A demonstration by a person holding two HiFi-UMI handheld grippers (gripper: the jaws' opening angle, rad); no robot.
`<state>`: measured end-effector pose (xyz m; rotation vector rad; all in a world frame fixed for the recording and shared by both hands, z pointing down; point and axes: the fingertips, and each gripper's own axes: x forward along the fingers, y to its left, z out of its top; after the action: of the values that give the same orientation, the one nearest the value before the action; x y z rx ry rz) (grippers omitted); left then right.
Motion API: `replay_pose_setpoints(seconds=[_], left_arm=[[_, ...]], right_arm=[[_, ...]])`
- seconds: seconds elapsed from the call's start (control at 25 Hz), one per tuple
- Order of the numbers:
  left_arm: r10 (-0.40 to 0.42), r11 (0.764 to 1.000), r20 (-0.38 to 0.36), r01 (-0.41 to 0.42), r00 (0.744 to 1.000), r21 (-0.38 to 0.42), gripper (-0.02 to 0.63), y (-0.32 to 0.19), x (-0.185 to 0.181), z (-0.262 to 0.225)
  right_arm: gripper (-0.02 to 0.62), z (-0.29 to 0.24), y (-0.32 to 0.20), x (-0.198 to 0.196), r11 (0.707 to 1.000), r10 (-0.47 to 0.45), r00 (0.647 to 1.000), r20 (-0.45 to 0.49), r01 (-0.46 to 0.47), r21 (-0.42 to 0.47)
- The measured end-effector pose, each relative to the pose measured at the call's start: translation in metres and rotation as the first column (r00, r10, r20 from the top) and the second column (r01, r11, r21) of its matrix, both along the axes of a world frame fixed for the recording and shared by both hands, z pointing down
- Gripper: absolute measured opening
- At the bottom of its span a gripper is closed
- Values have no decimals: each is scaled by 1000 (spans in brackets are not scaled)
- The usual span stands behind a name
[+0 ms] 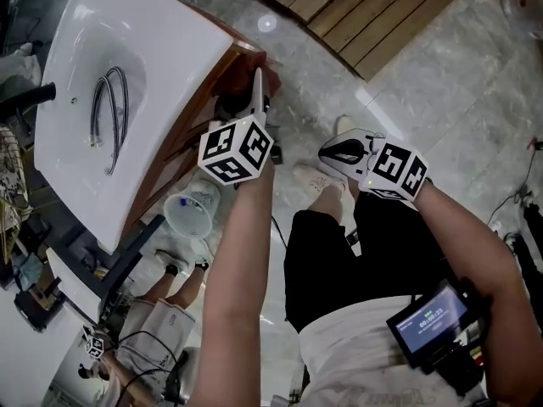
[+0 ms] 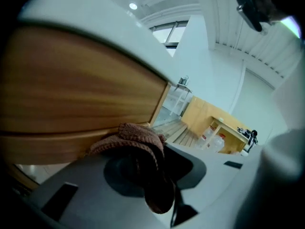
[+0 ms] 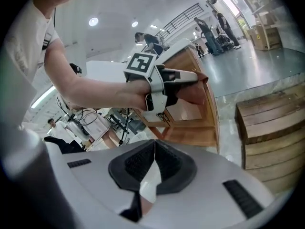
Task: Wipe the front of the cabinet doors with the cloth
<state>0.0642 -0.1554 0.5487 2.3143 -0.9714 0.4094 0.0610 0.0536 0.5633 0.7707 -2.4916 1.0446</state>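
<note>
Cloth [image 2: 138,137]: brown knit, soft and light. Prob. bunches and drags on wood, so best taken by a thick fold. Left gripper [image 2: 147,175] is clamped on it, wad poking past the tips, seemingly touching the wooden cabinet door [image 2: 71,94]. Right gripper [image 3: 153,168]: jaws together, empty, well apart from the door.

The brown knitted cloth [image 2: 138,137] is clamped between the jaws of the left gripper [image 1: 257,91], at the front of the wooden cabinet [image 1: 216,79], under the white rectangular basin [image 1: 76,49]. Two braided metal hoses [image 1: 110,117] lie in the basin. The right gripper [image 1: 329,153] is held to the cabinet's right, apart from it. The slatted wooden platform [image 1: 356,11] lies beyond.
</note>
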Motion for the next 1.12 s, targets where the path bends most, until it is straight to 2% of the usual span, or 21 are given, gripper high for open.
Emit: replay_pose_setpoints(seconds=[0.24, 0.32, 0.44, 0.6, 0.84, 0.96, 1.12], left_arm=[[-88, 996, -49, 89, 995, 26, 117, 6, -40, -49], [-69, 997, -38, 70, 997, 45, 118, 4, -52, -58], [-16, 996, 31, 13, 999, 93, 118, 16, -63, -65], [70, 987, 82, -81, 994, 137, 118, 66, -59, -90], [149, 973, 110, -166, 983, 161, 118, 138, -62, -137], [178, 970, 108, -193, 978, 150, 118, 170, -67, -159], [154, 968, 124, -175, 980, 182, 118, 176, -89, -187]], right_arm=[[14, -21, 20, -7, 999, -36, 999, -25, 36, -2], [14, -23, 18, -11, 999, -38, 999, -24, 39, 7], [14, -29, 17, -14, 999, -32, 999, -14, 32, 18], [14, -61, 17, -15, 999, -20, 1000, 11, 19, 44], [14, -113, 10, -24, 988, -106, 994, 10, 104, 117], [14, -135, 15, -20, 985, -119, 993, -6, 119, 127], [14, -167, -11, -16, 979, -98, 995, 9, 95, 181]])
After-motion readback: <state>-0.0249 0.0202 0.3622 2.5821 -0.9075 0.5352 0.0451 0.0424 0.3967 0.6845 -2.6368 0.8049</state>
